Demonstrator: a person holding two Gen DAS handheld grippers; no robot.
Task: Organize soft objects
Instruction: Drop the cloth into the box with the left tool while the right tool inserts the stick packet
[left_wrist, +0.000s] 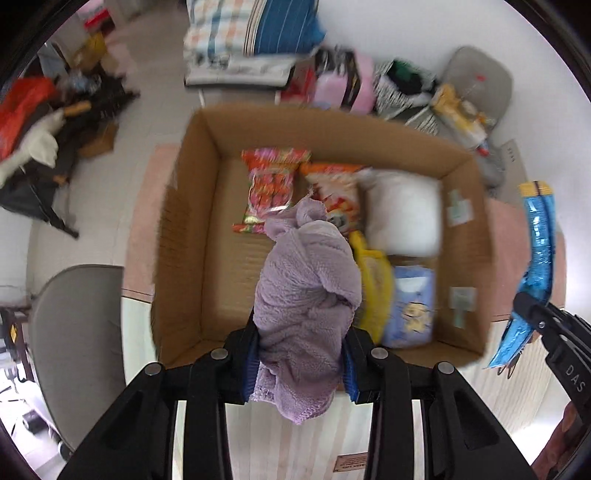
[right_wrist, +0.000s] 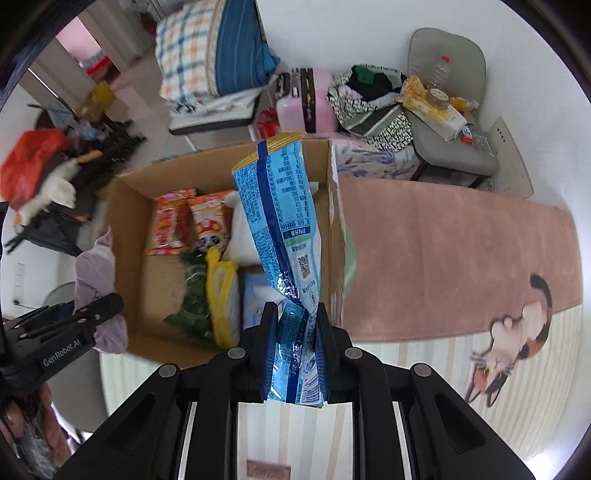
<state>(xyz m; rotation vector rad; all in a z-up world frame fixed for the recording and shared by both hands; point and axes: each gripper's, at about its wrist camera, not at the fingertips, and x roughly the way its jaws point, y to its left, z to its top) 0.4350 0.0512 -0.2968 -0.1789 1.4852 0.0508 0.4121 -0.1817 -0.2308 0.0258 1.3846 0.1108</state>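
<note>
Left wrist view: I have the left gripper (left_wrist: 301, 363) with its jaws clamped on a bunched lilac terry towel (left_wrist: 308, 291), hanging ahead of the jaws over the near wall of the open brown cardboard box (left_wrist: 192, 206), evidently poised for dropping in. The right gripper (right_wrist: 293, 354) pinches the lower end of a long blue foil snack packet (right_wrist: 280, 221), upright above the box's right half. Beyond both jaws the box already holds red-orange snack bags (left_wrist: 273, 184), a white pillow-like pack (left_wrist: 404, 212), a yellow-trimmed pouch (left_wrist: 375, 284) and a pale blue pack (left_wrist: 412, 306). I judge bare cardboard left of the towel the freest spot; the right half is crowded.
</note>
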